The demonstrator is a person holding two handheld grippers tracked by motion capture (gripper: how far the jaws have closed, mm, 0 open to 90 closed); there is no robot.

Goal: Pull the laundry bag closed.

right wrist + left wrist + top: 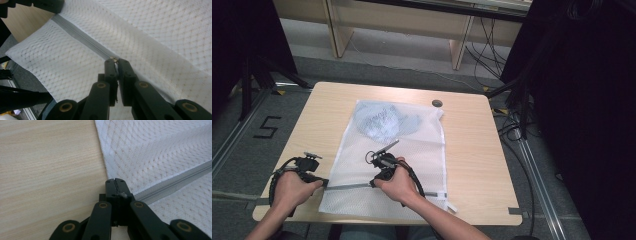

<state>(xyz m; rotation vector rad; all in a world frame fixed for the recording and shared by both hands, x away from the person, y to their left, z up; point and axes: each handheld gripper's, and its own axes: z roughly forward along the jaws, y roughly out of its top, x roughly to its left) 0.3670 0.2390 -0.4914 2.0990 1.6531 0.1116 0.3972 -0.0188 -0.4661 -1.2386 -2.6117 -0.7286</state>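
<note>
mesh laundry bag lies flat on the wooden surface, its near end reaching toward the person's edge and its far end toward the middle. a grey zipper crosses the bag near that closer end, running side to side.

at the bag's left edge, the left hand-held gripper has its jaws pressed together on the corner of the mesh where the zipper ends; in the left gripper view a small scrap of white fabric sits pinched at the jaw line, with bare wood to one side and netting to the other. the left hand grips it low over the surface.

partway along the zipper, the right hand-held gripper is closed narrow on a small metal zipper pull, which shows as a glint right at the jaw tips in the right gripper view. the right hand holds it over the bag's middle, its cable looping behind the wrist.

farther off, inside the bag's far end, a bluish grey garment shows through the mesh. beyond the bag's far right corner, a small round grey disc sits near the back edge of the surface.
</note>
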